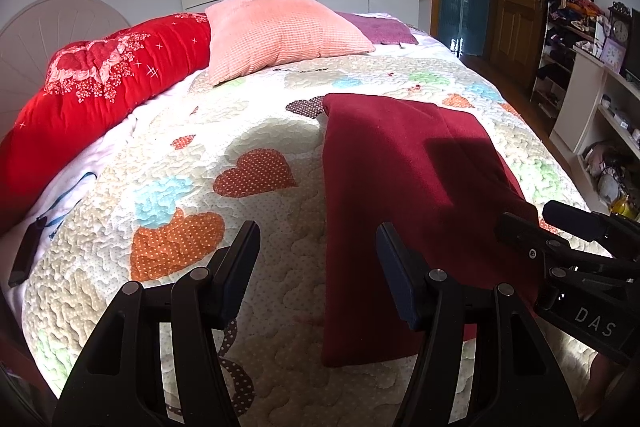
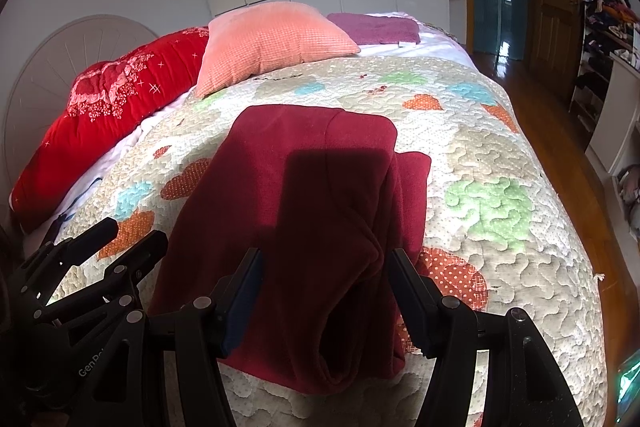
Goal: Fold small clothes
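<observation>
Maroon garment: a dark red fleece piece [image 1: 404, 195] lies folded lengthwise on the quilt, running from mid-bed toward the near edge, its thick rolled hem closest to the cameras.
Bed: the quilted cover [image 1: 168, 163] with heart and cloud patches carries everything; sunlight falls across it.
Left gripper: the left gripper [image 1: 316, 263] hovers over bare quilt just left of the garment's near left edge, jaws apart, nothing between them.
Right gripper: the right gripper [image 2: 324, 291] hangs above the garment's near end, jaws apart, fleece showing between the fingers but the pads not pressing it.
Shadow: a squarish dark patch sits on the middle of the fleece.
Far end: a salmon pillow [image 1: 280, 31] rests near the bed's far edge, a red bolster [image 1: 92, 95] along the left edge by the headboard, a purple cloth [image 2: 376, 27] at the far right corner.
Left edge: a small dark device [image 1: 24, 255] with a blue cord lies there.
</observation>
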Action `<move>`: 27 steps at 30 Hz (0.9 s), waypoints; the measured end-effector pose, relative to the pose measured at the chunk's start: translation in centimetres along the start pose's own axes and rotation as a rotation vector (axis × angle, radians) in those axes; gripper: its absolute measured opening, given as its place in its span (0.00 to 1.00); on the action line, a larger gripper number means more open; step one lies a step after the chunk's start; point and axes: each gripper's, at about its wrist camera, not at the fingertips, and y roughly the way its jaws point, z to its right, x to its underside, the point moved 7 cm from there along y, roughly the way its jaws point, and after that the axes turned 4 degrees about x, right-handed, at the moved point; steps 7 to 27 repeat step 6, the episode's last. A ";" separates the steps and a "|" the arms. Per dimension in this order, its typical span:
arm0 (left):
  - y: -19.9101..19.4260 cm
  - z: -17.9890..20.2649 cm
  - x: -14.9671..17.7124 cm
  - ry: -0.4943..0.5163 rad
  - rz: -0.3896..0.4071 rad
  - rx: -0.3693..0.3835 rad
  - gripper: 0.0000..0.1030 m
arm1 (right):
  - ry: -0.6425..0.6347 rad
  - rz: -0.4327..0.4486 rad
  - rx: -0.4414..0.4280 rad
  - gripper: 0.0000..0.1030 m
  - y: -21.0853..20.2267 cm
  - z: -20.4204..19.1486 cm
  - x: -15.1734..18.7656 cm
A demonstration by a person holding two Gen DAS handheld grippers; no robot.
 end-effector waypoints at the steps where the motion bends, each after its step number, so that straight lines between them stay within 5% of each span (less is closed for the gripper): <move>1: 0.0 0.0 0.0 0.001 0.004 -0.001 0.59 | -0.001 -0.001 0.000 0.60 0.0 0.0 0.0; 27: 0.4 -1.0 -0.2 -0.012 -0.016 0.017 0.59 | 0.001 0.002 0.002 0.60 -0.2 0.9 0.0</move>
